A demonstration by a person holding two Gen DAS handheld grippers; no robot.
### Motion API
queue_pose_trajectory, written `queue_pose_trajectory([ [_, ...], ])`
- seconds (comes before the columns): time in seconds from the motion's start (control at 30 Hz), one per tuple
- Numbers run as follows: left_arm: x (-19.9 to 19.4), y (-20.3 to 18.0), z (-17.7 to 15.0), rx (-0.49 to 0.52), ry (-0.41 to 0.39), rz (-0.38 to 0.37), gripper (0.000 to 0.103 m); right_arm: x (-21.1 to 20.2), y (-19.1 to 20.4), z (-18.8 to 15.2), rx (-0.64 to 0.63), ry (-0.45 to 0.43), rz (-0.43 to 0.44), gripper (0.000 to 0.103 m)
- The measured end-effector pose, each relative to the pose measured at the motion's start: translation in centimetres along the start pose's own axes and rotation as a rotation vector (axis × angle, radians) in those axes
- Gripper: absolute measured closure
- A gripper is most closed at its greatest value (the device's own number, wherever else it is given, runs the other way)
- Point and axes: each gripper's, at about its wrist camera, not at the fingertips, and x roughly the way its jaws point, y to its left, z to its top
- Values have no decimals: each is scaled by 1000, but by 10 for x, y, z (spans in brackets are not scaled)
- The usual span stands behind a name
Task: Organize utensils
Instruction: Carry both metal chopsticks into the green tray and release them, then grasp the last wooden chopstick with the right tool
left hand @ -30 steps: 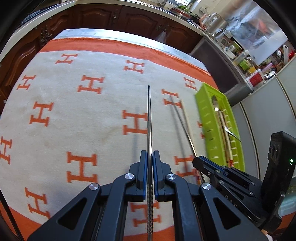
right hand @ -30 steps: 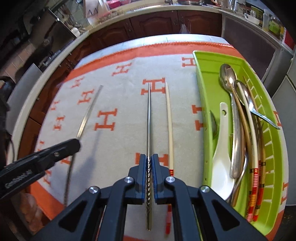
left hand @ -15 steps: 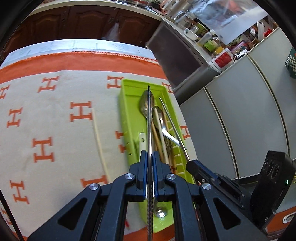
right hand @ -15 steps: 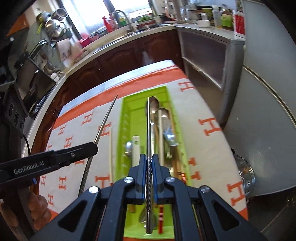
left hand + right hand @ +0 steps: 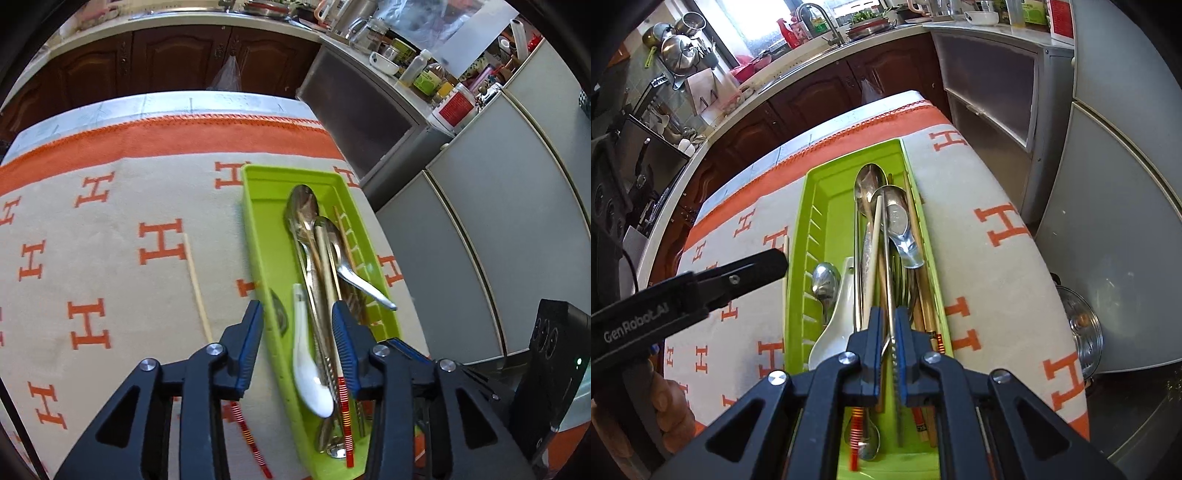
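Orange-and-cream H-pattern cloth point(image 5: 110, 206) covers the table. The green tray point(image 5: 266, 236) sits near its right edge, full of spoons and chopsticks. Left gripper point(image 5: 297, 325) hangs over it, jaws opening, nothing pinched. Right gripper point(image 5: 889, 325) is clamped on a metal chopstick point(image 5: 886, 258) above the tray. One pale chopstick point(image 5: 197, 288) lies on the cloth beside the tray.

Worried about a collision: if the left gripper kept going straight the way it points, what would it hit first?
Probably the white ceramic spoon and metal utensils lying in the green tray, directly between its opening jaws; depth is unclear.
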Motion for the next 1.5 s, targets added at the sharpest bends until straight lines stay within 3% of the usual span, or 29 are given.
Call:
queue_pose_trajectory([
  [0.23, -19, 28, -12, -5, -11, 50, 62, -4, 11, -5, -26, -6, 32, 96],
  [0.53, -43, 63, -39, -9, -11, 143, 61, -11, 57, -14, -141, 1, 114, 96],
  [0.6, -49, 73, -45, -27, -12, 154, 58, -9, 68, -18, -161, 14, 128, 96],
  [0.83, -68, 92, -60, -41, -62, 214, 32, 5, 99, -26, -215, 70, 138, 96],
  [1.23, -77, 110, -66, -56, -100, 278, 13, 36, 121, -36, -253, 155, 67, 95],
  [1.33, -78, 115, -68, -58, -104, 286, 9, 39, 121, -35, -248, 163, 53, 83],
  [1.5, -78, 123, -69, -65, -106, 297, 3, 46, 123, -33, -235, 173, 23, 73],
])
